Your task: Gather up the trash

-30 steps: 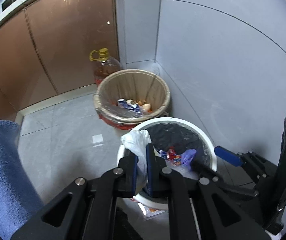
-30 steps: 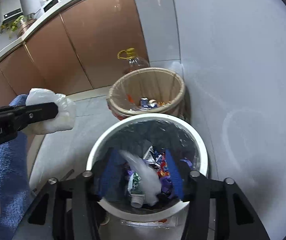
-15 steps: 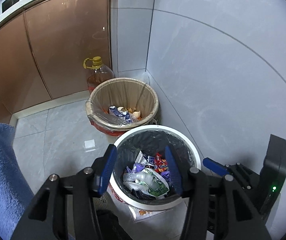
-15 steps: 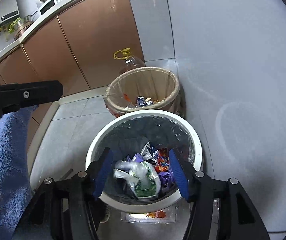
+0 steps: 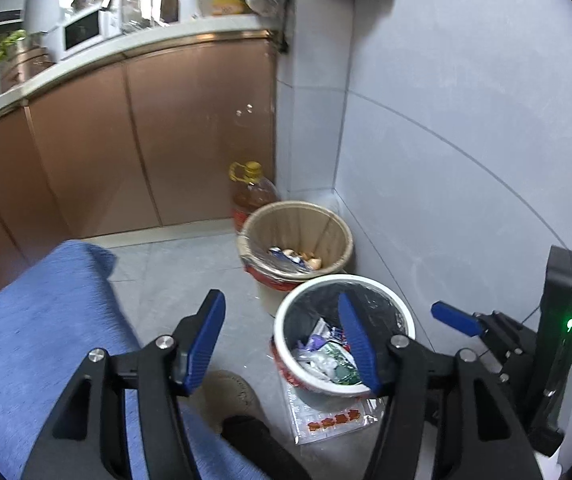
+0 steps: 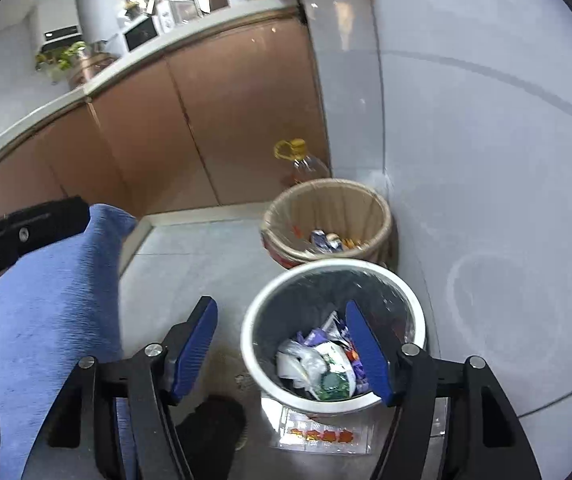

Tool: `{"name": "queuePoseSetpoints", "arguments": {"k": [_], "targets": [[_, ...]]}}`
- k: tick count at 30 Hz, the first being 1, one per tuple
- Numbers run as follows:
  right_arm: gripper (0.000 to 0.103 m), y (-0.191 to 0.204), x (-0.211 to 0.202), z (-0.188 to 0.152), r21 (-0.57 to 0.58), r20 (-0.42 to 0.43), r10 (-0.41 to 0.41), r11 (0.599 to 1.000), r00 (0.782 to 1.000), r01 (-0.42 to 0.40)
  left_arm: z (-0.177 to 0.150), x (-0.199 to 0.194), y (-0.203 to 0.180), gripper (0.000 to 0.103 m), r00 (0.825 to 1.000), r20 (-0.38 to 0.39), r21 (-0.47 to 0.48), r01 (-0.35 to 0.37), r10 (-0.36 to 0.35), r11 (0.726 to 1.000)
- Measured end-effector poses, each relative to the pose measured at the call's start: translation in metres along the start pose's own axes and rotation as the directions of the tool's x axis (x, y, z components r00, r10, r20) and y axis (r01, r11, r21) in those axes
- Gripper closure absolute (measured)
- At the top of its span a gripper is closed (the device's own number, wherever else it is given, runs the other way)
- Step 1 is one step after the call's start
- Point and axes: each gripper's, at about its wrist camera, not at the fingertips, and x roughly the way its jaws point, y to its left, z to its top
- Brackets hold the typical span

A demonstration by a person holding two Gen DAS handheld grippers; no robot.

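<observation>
Left wrist view: left gripper point(image 5: 281, 328) empty, its jaws apart and just been opening, above a white waste bin point(image 5: 286, 354) with a black liner. Wrappers and crumpled plastic trash point(image 5: 326, 358) lie inside the bin. Right gripper point(image 6: 281, 332) likewise empty, jaws spread and just been opening, over the same bin. A wooden basket bin point(image 6: 366, 208) stands just behind, beside an oil bottle point(image 6: 300, 160).
</observation>
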Motion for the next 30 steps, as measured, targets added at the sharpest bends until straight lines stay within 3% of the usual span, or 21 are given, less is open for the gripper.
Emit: {"name": "queuePoseSetpoints", "arguments": {"k": [9, 15, 21, 27, 30], "targets": [[0.020, 0.068, -0.053, 0.000, -0.127, 0.065, 0.069, 0.990, 0.996, -0.061, -0.039, -0.088, 0.044, 0.039, 0.990, 0.089, -0.074, -0.107, 0.113, 0.992], [0.010, 0.112, -0.072, -0.016, -0.216, 0.074, 0.103, 0.973, 0.992, -0.085, -0.080, -0.137, 0.083, 0.039, 0.966, 0.100, -0.150, -0.224, 0.240, 0.963], [0.002, 0.143, -0.090, -0.030, -0.282, 0.104, 0.130, 0.955, 0.986, -0.096, -0.111, -0.171, 0.114, 0.039, 0.928, 0.107, -0.227, -0.328, 0.358, 0.917], [0.000, 0.163, -0.104, -0.041, -0.310, 0.128, 0.154, 0.945, 0.980, -0.108, -0.128, -0.195, 0.124, 0.039, 0.882, 0.125, -0.259, -0.413, 0.454, 0.873], [0.000, 0.164, -0.105, -0.044, -0.315, 0.134, 0.158, 0.943, 0.978, -0.109, -0.134, -0.202, 0.126, 0.032, 0.863, 0.125, -0.266, -0.447, 0.490, 0.854]]}}
